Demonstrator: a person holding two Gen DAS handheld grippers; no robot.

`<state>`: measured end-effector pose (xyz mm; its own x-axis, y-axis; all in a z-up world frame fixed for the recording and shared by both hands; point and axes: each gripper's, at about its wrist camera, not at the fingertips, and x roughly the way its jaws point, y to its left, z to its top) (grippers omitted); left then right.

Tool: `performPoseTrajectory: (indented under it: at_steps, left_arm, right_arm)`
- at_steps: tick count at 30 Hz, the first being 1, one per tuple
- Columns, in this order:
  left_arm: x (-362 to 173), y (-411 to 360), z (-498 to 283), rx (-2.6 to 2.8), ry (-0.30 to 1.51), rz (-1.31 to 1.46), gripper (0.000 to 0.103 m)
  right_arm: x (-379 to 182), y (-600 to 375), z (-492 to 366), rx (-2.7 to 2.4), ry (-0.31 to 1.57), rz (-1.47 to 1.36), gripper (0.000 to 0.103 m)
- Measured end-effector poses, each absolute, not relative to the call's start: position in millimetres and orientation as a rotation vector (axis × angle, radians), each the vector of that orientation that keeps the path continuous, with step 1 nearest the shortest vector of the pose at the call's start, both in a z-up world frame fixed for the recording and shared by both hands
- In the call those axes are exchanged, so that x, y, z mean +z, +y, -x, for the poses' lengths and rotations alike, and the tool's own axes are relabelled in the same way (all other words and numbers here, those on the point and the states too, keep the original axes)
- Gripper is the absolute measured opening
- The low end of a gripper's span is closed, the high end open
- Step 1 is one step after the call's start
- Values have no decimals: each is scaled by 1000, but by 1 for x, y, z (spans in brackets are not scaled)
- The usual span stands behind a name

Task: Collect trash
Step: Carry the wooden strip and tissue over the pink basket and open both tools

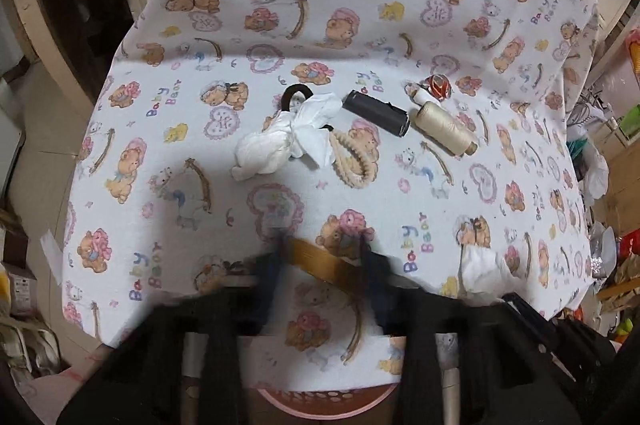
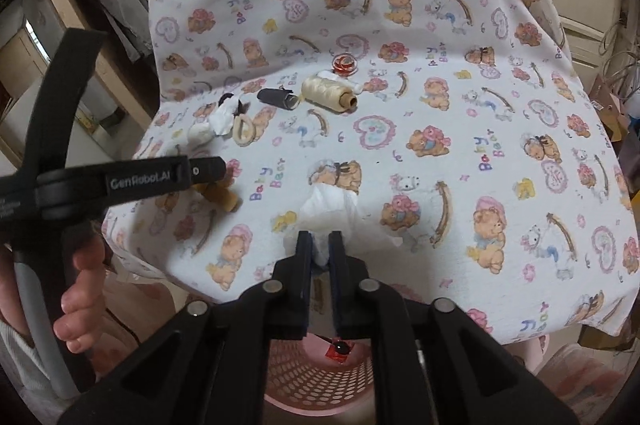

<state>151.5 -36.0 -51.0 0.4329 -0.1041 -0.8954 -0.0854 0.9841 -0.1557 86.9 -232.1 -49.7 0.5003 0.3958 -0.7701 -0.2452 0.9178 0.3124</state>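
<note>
the right gripper point(image 2: 320, 245) is clamped on one white tissue point(image 2: 332, 203) at the cloth's near edge, above the pink basket point(image 2: 316, 381). the left gripper point(image 1: 322, 249) is closed on one tan piece point(image 1: 316, 263); open cloth point(image 2: 460, 129) is seen rightward, one thread spool point(image 2: 326, 92) beyond.

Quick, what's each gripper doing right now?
Left gripper: closed on a brown wooden piece.
Right gripper: closed on a white tissue.

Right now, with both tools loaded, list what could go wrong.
1. The right tool pinches only an edge of the white crumpled tissue, which could slip out before reaching the pink perforated plastic basket below.
2. The left tool grips the tan-brown block at its very fingertips, so it may twist loose.
3. The remaining white tissue wad lies tangled with a black hair tie and a beige beaded loop. Grabbing it might drag those along.
</note>
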Motion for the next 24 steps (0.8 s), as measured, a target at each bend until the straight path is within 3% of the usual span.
performPoseTrajectory:
  at_steps: [3,5,8,9,11,12,15,16,19,24]
  left_arm:
    - [-43,-32,-148,-42,1117,177,11]
    - [-40,-31,-148,-34,1103,145,11]
    - [-37,-31,-143,-73,1092,150,13]
    - [-38,-34,-143,-81,1088,152,20]
    - [-35,-34,-138,-68,1063,135,59]
    - [-34,-34,-136,-54,1053,117,62]
    - [-36,-31,-130,-54,1072,104,61]
    - [-37,-28,-127,-62,1091,114,60]
    - [-43,-27,-116,-107,1134,118,42]
    - [-48,-35,-109,-137,1155,75,21]
  right_arm:
    - [-49,-231,-86,377,957,-145,20]
    - [-48,-230,-88,392,958,-133,48]
    - [-49,-230,-89,385,955,-123,49]
    - [-51,-229,-90,376,962,-113,49]
    - [-55,-227,-92,368,966,-102,49]
    - [-54,-225,-92,366,953,-89,49]
    - [-53,-220,-91,366,933,-45,41]
    - [-52,-220,-90,379,929,-48,30]
    - [-47,-221,-87,390,908,-68,9]
    - [-37,-230,-84,388,863,-114,6]
